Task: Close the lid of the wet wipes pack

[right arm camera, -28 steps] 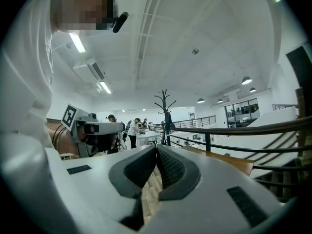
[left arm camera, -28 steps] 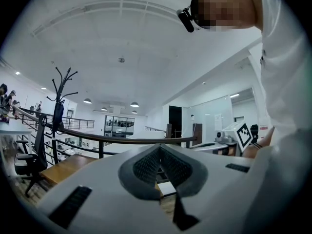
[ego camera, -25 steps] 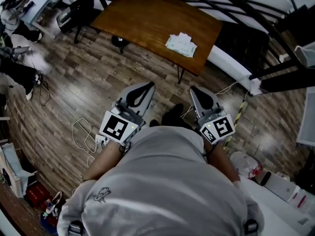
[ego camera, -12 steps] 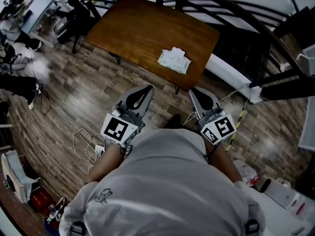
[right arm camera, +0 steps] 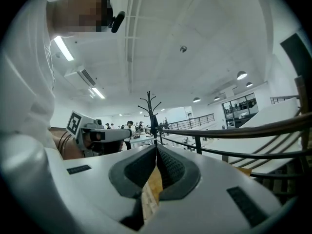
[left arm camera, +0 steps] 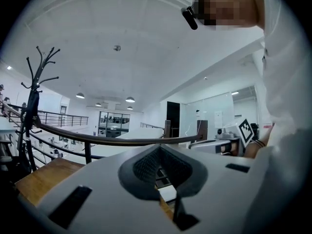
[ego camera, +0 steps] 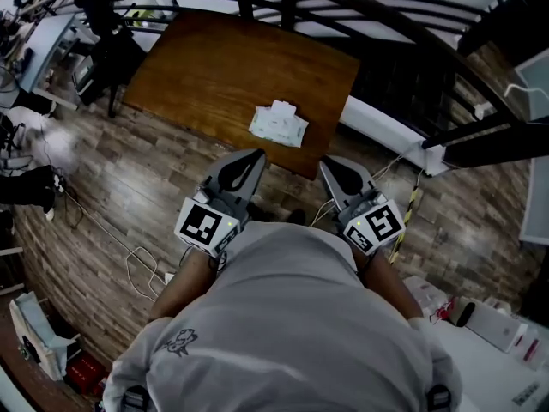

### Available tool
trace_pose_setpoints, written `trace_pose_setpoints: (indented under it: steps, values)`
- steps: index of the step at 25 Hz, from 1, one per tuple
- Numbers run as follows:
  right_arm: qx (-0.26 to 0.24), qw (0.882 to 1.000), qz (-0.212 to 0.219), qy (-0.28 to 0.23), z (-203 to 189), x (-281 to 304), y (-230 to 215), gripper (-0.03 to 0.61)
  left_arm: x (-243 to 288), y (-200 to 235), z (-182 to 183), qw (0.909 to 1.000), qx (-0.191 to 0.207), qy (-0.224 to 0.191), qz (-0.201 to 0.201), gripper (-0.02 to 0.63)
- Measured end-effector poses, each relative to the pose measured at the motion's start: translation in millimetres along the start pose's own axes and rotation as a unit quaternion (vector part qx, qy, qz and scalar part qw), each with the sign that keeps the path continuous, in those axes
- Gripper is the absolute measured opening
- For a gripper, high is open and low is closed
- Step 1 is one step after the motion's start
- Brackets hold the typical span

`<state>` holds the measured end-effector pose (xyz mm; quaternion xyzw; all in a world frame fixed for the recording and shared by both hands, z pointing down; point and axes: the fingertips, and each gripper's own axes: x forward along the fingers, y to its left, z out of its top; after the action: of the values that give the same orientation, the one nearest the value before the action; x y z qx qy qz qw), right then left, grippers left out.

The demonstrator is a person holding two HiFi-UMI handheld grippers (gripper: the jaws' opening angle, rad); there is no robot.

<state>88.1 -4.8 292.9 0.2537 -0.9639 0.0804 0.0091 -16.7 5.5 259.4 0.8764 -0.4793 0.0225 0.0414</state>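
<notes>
The white wet wipes pack (ego camera: 278, 124) lies near the front edge of a brown wooden table (ego camera: 197, 67) in the head view; I cannot tell how its lid stands. Both grippers are held level at waist height, short of the table. My left gripper (ego camera: 256, 154) points at the table's front edge just below the pack, its jaws shut and empty. My right gripper (ego camera: 326, 163) is over the floor to the right of the table corner, also shut and empty. In the gripper views the left gripper's (left arm camera: 159, 147) and right gripper's (right arm camera: 156, 147) tips meet with nothing between them.
A dark curved railing (ego camera: 360, 7) runs behind the table. A white ledge (ego camera: 382, 125) lies right of the table. Cables (ego camera: 141, 260) trail on the wood floor at left. A coat stand (right arm camera: 150, 106) rises beyond the railing. White boxes (ego camera: 497, 324) sit at lower right.
The person has walked toward the table: table and pack have slid down and left in the head view, closer to both grippers. The jaws have stayed shut.
</notes>
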Motion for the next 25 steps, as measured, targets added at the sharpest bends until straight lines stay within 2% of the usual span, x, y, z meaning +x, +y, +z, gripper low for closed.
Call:
trace_pose_setpoints:
  steps: [6, 11, 19, 25]
  values:
    - [-0.004, 1.0, -0.028, 0.0, 7, 19, -21, 0.034, 36, 22, 4, 0.9988, 0.008, 0.003, -0.047, 0.009]
    - [-0.002, 0.997, -0.077, -0.005, 13, 43, -40, 0.034, 61, 56, 6, 0.995, 0.012, 0.012, -0.098, 0.009]
    - [0.003, 0.989, -0.147, -0.017, 21, 88, -56, 0.034, 79, 117, 4, 0.9877, 0.017, 0.03, -0.153, 0.009]
    - [0.003, 0.98, -0.199, -0.022, 19, 107, -64, 0.035, 85, 146, 3, 0.9805, 0.028, 0.032, -0.192, 0.009]
